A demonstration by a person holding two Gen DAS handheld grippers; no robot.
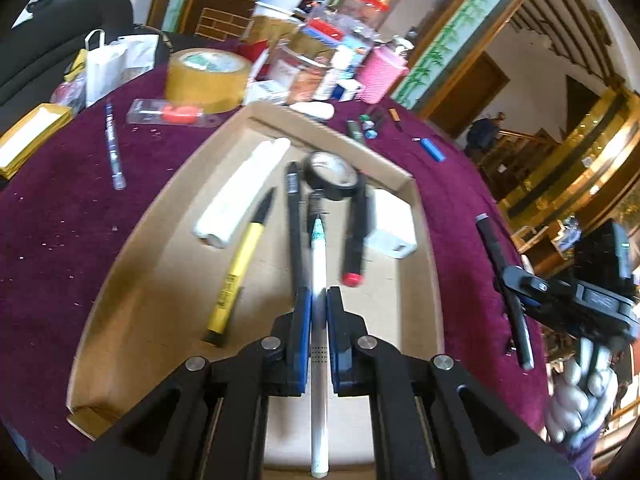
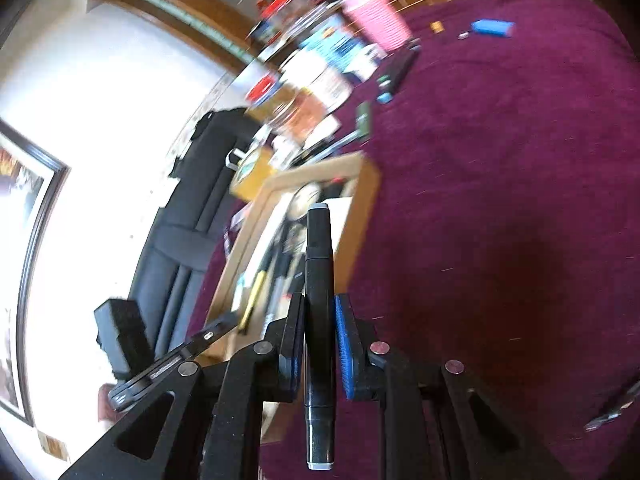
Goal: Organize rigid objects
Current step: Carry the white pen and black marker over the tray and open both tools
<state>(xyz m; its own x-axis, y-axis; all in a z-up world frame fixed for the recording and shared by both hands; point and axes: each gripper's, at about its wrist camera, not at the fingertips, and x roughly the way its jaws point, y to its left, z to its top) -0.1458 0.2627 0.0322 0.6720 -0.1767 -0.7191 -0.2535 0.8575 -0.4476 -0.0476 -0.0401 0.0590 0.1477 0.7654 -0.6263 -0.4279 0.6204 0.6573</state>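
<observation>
The box (image 1: 424,216) on the desk (image 1: 80,208) already holds several pens and tape. The left tongs (image 1: 319,304) pinch a white pen (image 1: 319,264) over it; the right tongs (image 2: 319,312) clamp a black marker (image 2: 318,264) beside the box. Left out: a blue pen (image 1: 113,148) far left and small items (image 1: 434,149) far right.

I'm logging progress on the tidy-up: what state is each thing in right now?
Left gripper: shut on the white pen, above the cardboard tray.
Right gripper: shut on the black marker.
Yellow pen: lying in the tray.
Blue pen: lying on the cloth, outside the tray.
</observation>
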